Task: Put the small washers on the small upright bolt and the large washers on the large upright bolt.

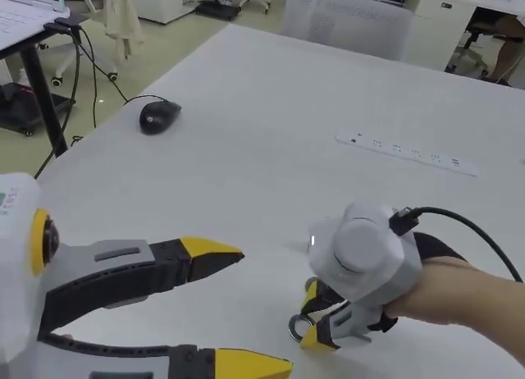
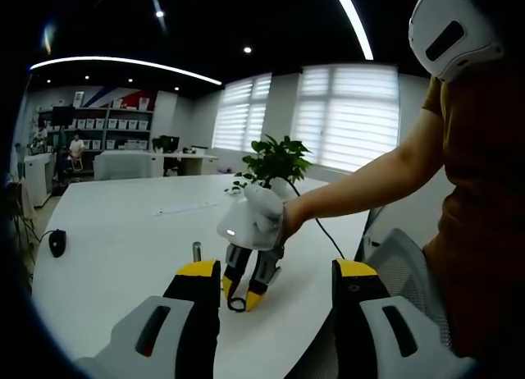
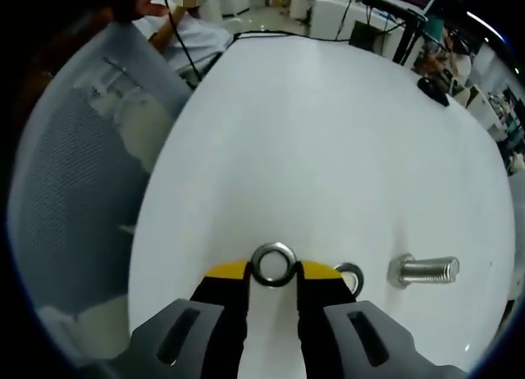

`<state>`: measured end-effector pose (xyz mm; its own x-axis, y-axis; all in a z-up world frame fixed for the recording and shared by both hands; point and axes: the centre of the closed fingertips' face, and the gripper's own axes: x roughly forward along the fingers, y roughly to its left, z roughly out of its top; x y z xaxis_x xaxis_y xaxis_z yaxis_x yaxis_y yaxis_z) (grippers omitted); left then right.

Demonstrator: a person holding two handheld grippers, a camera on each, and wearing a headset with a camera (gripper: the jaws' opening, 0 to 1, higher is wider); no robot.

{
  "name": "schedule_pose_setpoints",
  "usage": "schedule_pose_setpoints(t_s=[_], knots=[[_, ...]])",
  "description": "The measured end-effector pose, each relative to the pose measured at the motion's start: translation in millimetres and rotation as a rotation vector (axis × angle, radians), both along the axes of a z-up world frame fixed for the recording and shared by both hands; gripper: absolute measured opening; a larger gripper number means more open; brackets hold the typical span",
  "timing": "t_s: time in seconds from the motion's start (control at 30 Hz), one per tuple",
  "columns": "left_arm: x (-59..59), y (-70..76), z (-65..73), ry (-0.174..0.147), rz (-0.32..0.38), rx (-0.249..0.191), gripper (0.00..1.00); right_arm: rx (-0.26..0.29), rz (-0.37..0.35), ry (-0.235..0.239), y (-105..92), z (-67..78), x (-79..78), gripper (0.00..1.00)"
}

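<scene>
White office table (image 1: 271, 141), blinded windows (image 2: 349, 116)

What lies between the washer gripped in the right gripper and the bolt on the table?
Between the held washer and the bolt, a second washer lies flat on the table beside the right gripper; the right gripper view shows it.

No legible text, label or number anywhere.
</scene>
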<state>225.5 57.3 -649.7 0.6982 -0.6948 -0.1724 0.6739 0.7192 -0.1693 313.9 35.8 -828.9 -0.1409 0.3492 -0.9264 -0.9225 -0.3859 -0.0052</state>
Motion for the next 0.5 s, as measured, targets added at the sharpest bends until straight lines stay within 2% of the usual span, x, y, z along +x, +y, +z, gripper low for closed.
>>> schedule_pose_setpoints(t_s=[0.17,0.33,0.4,0.5], knots=[[0.8,0.6,0.3,-0.002,0.004,-0.005,0.54,0.002,0.016,-0.001,0.6,2.9,-2.6,0.21],[2.6,1.2,0.2,-0.002,0.002,-0.003,0.54,0.017,0.016,-0.013,1.0,13.5,2.3,0.21],[3.3,0.7,0.4,-0.003,0.001,-0.002,0.54,0.024,0.014,-0.026,0.1,18.7,5.9,0.21],[4.1,-1.2,0.6,-0.004,-0.006,-0.002,0.54,0.057,0.010,-0.052,2.7,36.8,14.7,0.21]])
